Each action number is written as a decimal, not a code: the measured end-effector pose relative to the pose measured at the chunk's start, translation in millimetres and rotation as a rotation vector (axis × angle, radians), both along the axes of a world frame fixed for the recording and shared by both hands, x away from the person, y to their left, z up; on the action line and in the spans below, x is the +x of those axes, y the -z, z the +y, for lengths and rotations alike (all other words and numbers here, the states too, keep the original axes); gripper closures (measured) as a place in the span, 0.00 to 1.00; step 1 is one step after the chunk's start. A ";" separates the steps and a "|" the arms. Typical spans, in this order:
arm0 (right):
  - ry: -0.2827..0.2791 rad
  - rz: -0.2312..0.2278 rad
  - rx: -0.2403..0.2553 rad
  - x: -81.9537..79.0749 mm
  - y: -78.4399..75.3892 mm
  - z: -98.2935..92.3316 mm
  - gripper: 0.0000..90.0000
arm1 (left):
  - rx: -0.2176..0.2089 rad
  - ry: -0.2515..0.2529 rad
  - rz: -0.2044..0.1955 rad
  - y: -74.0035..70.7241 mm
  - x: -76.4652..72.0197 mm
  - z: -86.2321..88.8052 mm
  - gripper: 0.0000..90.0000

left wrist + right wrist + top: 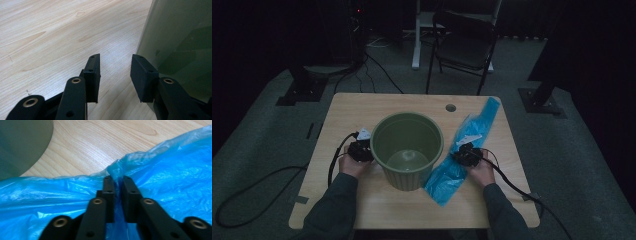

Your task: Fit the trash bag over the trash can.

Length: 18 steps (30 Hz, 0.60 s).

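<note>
Wooden tabletop (362,107), dim room: green plastic bin (407,148) stands upright at centre, ready for lining; blue bin liner (462,157) lies flat at its 3 o'clock. Right gripper (118,178) pinches a liner fold, jaws nearly closed. Left gripper (115,68), at 9 o'clock, stands wide and empty beside the bin wall.

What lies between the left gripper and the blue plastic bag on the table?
In the high view, the green bin stands between the left gripper and the blue plastic bag, which the right gripper pinches.
</note>
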State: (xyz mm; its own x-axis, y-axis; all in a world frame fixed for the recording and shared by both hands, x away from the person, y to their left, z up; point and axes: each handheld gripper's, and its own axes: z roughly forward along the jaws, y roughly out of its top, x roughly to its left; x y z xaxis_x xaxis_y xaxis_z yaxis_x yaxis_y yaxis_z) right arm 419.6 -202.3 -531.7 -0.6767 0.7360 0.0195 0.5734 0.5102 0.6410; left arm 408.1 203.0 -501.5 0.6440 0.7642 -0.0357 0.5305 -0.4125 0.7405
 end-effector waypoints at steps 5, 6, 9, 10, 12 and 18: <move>0.018 0.013 0.008 1.8 -3.4 -0.3 0.97 | -0.005 -0.003 -0.005 -0.4 0.4 1.0 0.67; 0.019 0.010 0.010 1.8 -5.1 -0.5 0.97 | -0.005 -0.003 -0.004 -0.4 0.4 1.0 0.67; 0.026 0.002 0.021 1.7 -9.0 -1.5 0.97 | -0.004 -0.001 -0.004 -0.5 0.2 0.6 0.67; 0.027 -0.001 0.026 1.4 -11.3 -2.5 0.97 | -0.003 0.001 -0.005 -0.6 0.1 0.3 0.67; 0.035 -0.018 0.039 0.9 -16.9 -5.6 0.97 | -0.001 0.004 -0.005 -0.5 0.1 -0.1 0.67; 0.052 -0.032 0.071 0.7 -25.3 -11.6 0.97 | -0.004 0.003 -0.005 -0.2 0.2 -0.7 0.67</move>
